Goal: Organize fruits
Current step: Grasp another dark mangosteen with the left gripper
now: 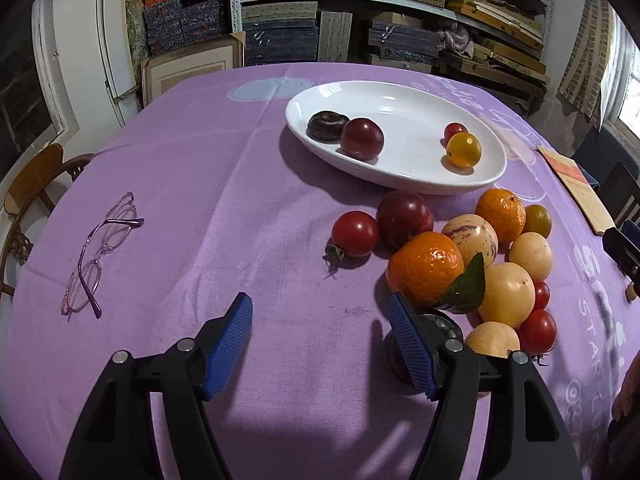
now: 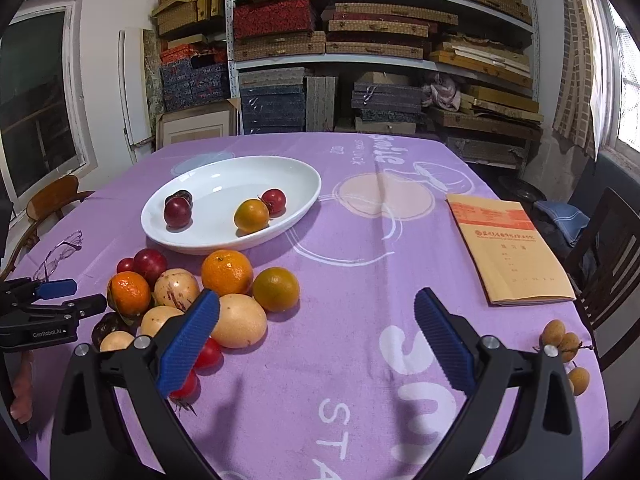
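Observation:
A white oval plate (image 1: 408, 176) (image 2: 224, 242) on the purple cloth holds a dark plum (image 1: 326, 125), a red plum (image 1: 362, 138), a small red tomato (image 1: 455, 131) and a yellow-orange tomato (image 1: 464, 150). A pile of fruit lies in front of it: an orange with a leaf (image 1: 426, 268), another orange (image 2: 227, 272), pale yellow fruits (image 2: 239, 320), red tomatoes (image 1: 355, 234) and a dark plum (image 1: 444, 326). My left gripper (image 1: 320, 340) is open and empty, just left of the pile. My right gripper (image 2: 316, 338) is open and empty, right of the pile.
Glasses (image 1: 100, 256) lie on the cloth at the left. A tan booklet (image 2: 508, 248) lies at the right, with a longan bunch (image 2: 564, 344) near the table's right edge. Chairs (image 2: 608, 264) stand at both sides. Shelves of boxes stand behind the table.

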The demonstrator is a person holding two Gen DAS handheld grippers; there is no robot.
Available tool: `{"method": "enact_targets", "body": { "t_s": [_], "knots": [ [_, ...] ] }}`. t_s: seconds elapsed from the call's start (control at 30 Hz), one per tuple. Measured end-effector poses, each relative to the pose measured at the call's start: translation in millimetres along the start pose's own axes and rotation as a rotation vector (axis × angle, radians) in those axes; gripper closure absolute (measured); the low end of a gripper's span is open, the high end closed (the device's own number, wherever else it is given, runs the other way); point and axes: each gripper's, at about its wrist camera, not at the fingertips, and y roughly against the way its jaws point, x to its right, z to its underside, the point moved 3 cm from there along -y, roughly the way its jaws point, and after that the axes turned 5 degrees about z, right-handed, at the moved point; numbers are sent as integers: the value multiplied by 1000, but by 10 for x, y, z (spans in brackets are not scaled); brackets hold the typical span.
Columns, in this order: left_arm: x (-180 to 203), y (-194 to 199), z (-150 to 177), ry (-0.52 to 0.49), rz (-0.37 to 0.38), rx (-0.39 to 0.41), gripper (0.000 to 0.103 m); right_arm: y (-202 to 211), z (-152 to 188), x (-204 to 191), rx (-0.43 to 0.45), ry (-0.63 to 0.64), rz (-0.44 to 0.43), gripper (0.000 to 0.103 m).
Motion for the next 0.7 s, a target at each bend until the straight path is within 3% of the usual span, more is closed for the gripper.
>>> {"method": "enact_targets", "body": {
  "t_s": [0.1, 0.3, 0.47, 0.6, 0.7],
  "knots": [
    [44, -5, -2, -9, -15, 11, 32, -9, -11, 8, -1, -2, -1, 7],
    [117, 47, -29, -7, 27, 21, 32, -57, -8, 50, -12, -16, -9, 7],
    [297, 82, 37, -63, 55, 19, 31, -60, -4, 60, -13, -19, -7, 7],
    [333, 77, 61, -92, 22, 36, 21, -50, -1, 79, -5, -24, -4, 7],
    [288, 73, 82, -69, 43, 22, 16, -50, 0, 105, -4, -33, -6, 7]
  ]
}}
